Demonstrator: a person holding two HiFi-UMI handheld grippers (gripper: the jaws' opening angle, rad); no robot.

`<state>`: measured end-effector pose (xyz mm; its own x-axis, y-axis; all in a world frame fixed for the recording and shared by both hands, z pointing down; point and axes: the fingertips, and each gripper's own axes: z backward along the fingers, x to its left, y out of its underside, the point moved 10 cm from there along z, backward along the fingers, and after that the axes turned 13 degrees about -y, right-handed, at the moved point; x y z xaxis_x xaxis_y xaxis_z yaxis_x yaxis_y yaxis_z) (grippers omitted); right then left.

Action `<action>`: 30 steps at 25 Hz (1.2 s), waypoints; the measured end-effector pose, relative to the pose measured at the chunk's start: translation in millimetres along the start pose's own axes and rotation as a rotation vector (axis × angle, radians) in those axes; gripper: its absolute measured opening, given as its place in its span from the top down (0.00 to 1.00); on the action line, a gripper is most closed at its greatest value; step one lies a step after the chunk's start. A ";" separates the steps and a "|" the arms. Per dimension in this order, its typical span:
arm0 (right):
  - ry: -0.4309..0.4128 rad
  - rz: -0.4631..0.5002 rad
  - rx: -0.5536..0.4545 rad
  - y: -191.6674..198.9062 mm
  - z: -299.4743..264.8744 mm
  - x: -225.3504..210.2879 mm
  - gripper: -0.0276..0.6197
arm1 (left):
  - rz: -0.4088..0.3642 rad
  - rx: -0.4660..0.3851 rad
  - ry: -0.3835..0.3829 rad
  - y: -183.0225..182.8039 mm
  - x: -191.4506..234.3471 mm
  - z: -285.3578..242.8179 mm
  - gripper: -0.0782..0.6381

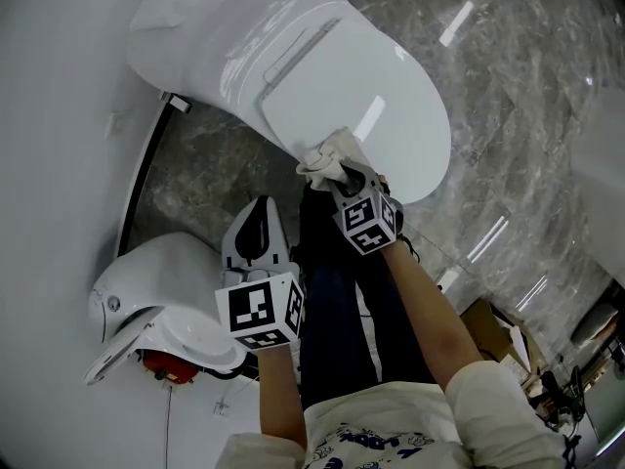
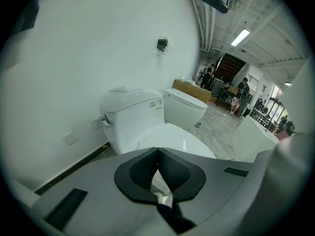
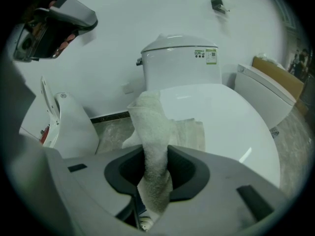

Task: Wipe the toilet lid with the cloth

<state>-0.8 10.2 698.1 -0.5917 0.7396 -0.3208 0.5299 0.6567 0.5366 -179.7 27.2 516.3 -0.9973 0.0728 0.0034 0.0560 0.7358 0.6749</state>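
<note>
Bright, even indoor light throughout. In the head view the glossy floor [image 1: 508, 86] carries white glare streaks at 1 o'clock and between 3 and 4 o'clock. The toilet lid [image 1: 371, 115] shows a small highlight just above centre. The left gripper view has ceiling strip lights [image 2: 241, 37] at 2 o'clock. Both gripper views bulge like a fisheye, with black corners. The right one is dimmer and greenish, and the weave of the cloth [image 3: 153, 132] is clear.
</note>
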 end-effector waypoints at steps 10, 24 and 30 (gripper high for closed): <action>-0.004 0.003 0.042 52.9 40.2 -11.1 0.79 | -0.042 -0.021 0.040 -3.5 -25.3 11.7 0.89; 0.075 -0.133 0.066 132.1 102.1 -44.8 0.79 | -0.093 -0.032 0.083 -5.4 -56.3 20.8 0.89; 0.088 -0.209 0.062 154.8 117.6 -58.9 0.79 | -0.108 -0.037 0.088 -5.1 -64.3 23.3 0.89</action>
<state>187.5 85.6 708.4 -0.7413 0.5730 -0.3493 0.4255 0.8039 0.4157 -114.8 34.4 495.5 -0.9978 -0.0661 -0.0070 -0.0520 0.7105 0.7018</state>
